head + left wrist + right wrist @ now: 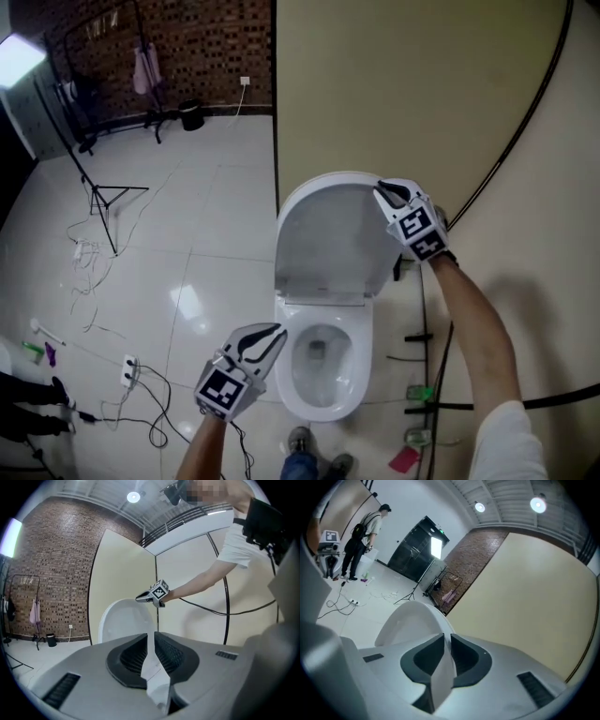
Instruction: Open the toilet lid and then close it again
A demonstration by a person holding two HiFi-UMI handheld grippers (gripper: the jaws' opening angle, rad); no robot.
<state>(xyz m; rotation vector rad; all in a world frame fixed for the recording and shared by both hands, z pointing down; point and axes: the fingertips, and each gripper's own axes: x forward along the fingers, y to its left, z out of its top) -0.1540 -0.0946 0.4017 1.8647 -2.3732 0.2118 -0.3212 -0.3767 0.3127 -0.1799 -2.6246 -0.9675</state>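
- The left tool (273,335) is nearest, low beside the front left of the toilet bowl (289,377). Its jaws are clenched with nothing between them, and it touches nothing.
- The toilet bowl is uncovered; water shows at its bottom.
- The toilet lid (328,239) stands upright behind the bowl, its inner face toward the person. It stands close before the beige wall (422,94); whether it touches the wall I cannot tell.
- The right tool (383,191) is at the upper right rim of the lid. Its jaws are also clenched. In the right gripper view only a thin gap shows between them, and the rim is not clamped there. The tip is at the rim, touching it or just beside it.
- My judgement: the opening half is done, since the lid is fully up, and the closing half is now in hand.
- The next move calls for bringing the top rim forward, away from the wall. After the lid passes its balance point, it must be lowered slowly, with the tool kept against it, so that it does not slam on the bowl.
- The left tool should keep out of the lid's path.
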